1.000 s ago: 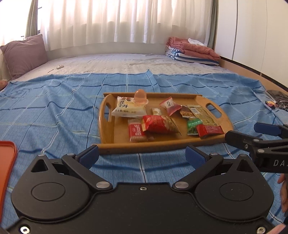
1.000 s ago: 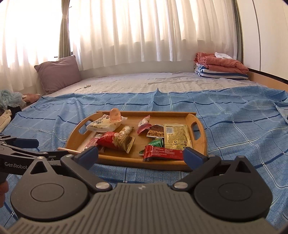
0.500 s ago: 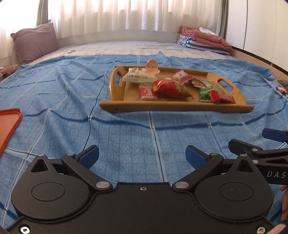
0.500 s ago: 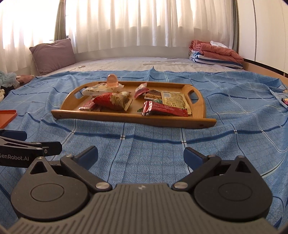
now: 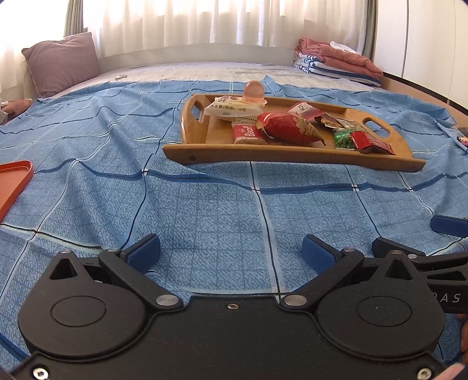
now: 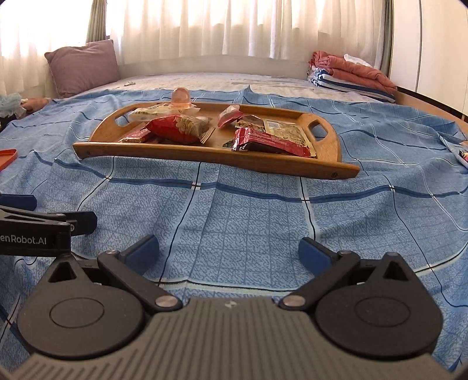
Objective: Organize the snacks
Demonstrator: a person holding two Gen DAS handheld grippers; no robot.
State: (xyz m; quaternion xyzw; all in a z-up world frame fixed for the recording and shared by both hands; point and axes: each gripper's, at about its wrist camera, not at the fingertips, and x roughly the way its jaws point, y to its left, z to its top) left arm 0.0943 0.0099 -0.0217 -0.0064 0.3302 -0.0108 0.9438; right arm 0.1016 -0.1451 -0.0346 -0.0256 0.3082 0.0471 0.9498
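A: Where are the snacks?

B: On the wooden tray (image 5: 204,153), which sits on the blue checked bedspread (image 5: 204,210) in the upper middle of both views. In the left wrist view a white packet (image 5: 232,109) lies at the tray's far left with a pink jelly cup (image 5: 255,90) resting on it. A red biscuit pack (image 5: 248,133) is in front, and a puffy red bag (image 5: 288,128) is in the middle of the tray.

A: And toward the right of that frame?

B: A green packet (image 5: 343,139) and a dark red wrapper (image 5: 371,142) near the tray's front rim, just by the right handle cutout. Behind them are a few small packets, too jumbled to separate.

A: The grippers?

B: The left gripper (image 5: 231,251) fills the bottom of its own view, blue fingertips spread wide with only bedspread between them. The right gripper (image 6: 229,251) is likewise splayed apart and holds nothing. Both are low over the cloth, well short of the tray.

A: Anything else?

B: An orange tray (image 5: 14,178) at the left edge, a mauve pillow (image 5: 63,62) at the upper left, folded blankets (image 5: 336,62) at the upper right, and white curtains (image 5: 204,23) across the top.
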